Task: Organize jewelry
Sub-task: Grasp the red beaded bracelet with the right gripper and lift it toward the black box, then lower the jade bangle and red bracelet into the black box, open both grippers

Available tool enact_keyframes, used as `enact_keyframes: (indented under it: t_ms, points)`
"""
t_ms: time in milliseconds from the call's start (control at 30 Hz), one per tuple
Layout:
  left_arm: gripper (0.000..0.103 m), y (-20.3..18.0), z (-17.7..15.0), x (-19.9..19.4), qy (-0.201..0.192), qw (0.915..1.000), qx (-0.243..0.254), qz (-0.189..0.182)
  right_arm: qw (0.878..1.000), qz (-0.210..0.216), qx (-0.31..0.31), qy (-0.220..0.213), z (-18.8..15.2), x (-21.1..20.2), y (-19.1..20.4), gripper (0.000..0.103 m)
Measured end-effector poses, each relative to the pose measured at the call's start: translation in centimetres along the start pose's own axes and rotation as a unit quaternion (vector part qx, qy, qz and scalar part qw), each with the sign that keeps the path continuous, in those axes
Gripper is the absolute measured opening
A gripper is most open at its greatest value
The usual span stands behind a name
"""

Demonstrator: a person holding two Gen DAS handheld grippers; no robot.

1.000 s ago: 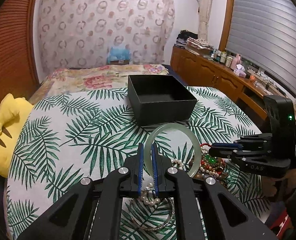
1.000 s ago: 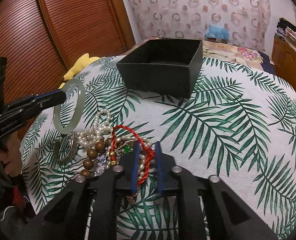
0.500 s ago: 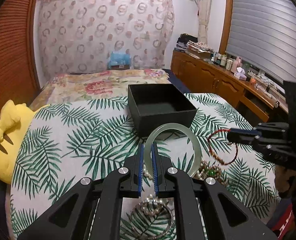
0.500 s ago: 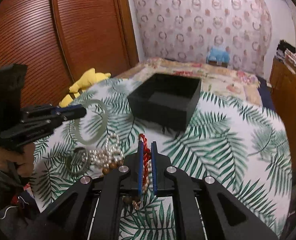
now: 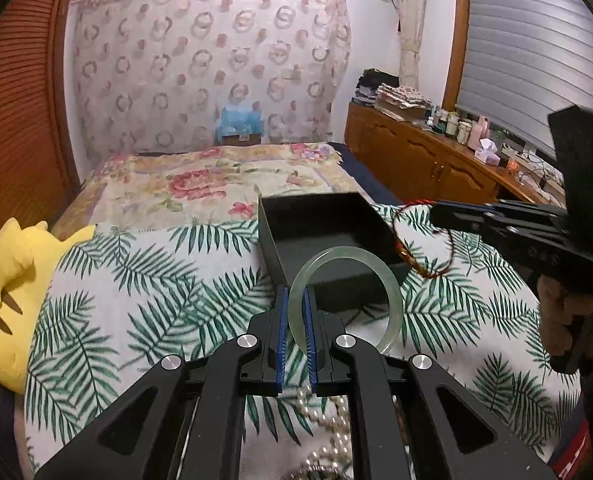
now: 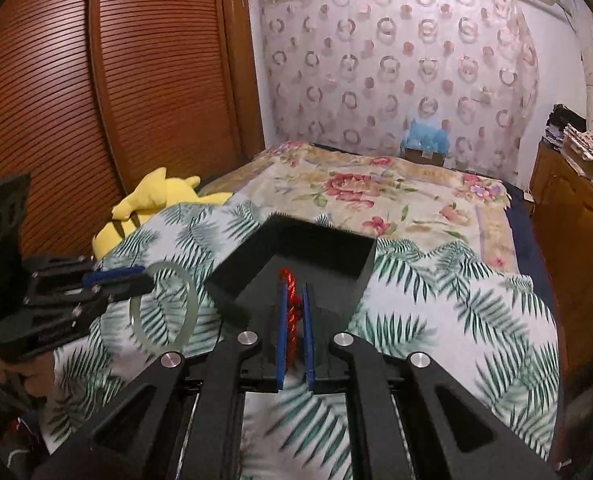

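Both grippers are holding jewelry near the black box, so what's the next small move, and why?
Probably carry the right gripper forward over the black box and open it. Its red cord bracelet hangs at the box's edge, not yet inside; the left gripper and its green bangle are behind.

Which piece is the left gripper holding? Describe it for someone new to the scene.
On the palm-leaf cloth, just before the black box, the left gripper pinches a pale green bangle. Smooth, rigid and translucent, it differs from the red cord bracelet and the pearls.
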State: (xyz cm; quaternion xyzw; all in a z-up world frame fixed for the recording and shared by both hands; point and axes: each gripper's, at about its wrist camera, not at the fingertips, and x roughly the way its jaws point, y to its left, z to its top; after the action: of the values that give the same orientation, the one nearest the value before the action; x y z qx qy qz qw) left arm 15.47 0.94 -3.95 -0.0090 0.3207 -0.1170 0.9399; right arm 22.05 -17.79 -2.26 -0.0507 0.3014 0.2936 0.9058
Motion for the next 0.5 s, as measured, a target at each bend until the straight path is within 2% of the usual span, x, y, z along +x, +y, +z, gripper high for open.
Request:
enact_keyframes:
  t_ms: [233,333,500]
  points:
    - [0.007,1.0,2.6,1.5,-0.004,0.9999,0.002,0.011,1.0,0.02,0.013,0.01,1.9,4.3,-1.5,0.01]
    - [0.007,1.2,3.7,2.4,-0.003,0.9999,0.006,0.016,0.999,0.034,0.014,0.021,1.9,6.0,-2.0,0.033]
    - [0.007,1.3,4.9,4.1,0.0,0.9998,0.01,0.018,0.999,0.032,0.022,0.017,1.9,6.1,-3.3,0.034]
